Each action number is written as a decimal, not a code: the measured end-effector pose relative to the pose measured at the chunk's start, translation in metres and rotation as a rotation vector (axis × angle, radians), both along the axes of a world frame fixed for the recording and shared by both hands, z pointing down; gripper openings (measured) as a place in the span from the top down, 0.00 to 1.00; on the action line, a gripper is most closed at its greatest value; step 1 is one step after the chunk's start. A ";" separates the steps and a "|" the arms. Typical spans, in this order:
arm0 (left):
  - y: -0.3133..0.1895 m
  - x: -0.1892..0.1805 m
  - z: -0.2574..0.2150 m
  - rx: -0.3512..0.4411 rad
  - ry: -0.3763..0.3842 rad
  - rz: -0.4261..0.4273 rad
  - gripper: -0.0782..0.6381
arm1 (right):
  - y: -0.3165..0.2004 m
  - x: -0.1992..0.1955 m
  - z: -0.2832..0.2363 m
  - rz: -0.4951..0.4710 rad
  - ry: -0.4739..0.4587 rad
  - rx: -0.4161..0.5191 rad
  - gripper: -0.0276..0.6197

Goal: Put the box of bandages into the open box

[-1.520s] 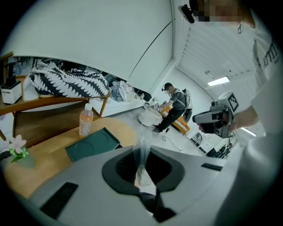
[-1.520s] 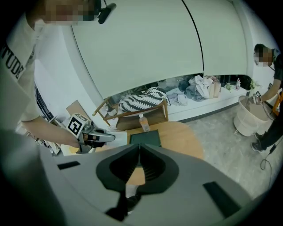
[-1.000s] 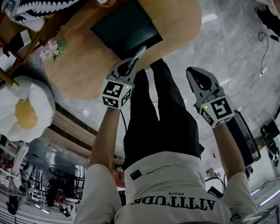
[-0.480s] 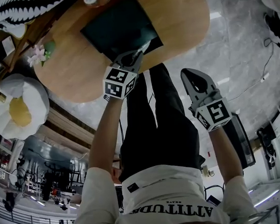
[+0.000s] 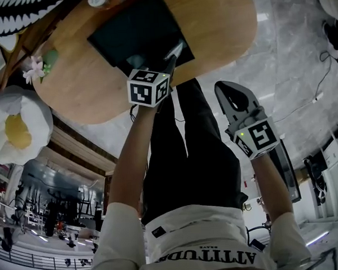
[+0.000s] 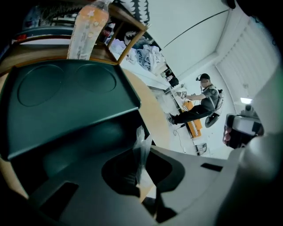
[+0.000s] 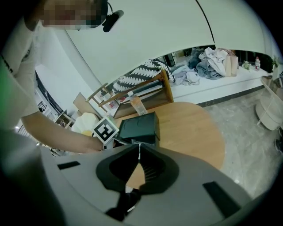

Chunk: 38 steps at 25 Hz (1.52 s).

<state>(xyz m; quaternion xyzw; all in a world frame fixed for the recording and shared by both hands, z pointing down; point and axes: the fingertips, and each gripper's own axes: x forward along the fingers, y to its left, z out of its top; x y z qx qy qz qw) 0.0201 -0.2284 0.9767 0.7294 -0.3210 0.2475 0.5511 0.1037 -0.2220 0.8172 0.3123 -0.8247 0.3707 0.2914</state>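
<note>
Head view: we are hovering the left gripper, shut and empty like the right gripper, over the open box and risking bumping it, seeing no box of bandages anywhere

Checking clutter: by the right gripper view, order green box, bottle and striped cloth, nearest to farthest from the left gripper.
1. Green box, right beside the left gripper.
2. Bottle, behind the box.
3. Striped cloth, on the wooden rack beyond.

You're in a home-like lounge: round wooden desk, grey marble floor, wooden rack, clothes heap on a white ledge, egg-shaped cushion.
</note>
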 end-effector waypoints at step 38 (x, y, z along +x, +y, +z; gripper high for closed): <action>0.028 -0.065 -0.059 0.000 -0.258 -0.171 0.48 | -0.011 -0.007 -0.048 -0.091 -0.044 0.072 0.92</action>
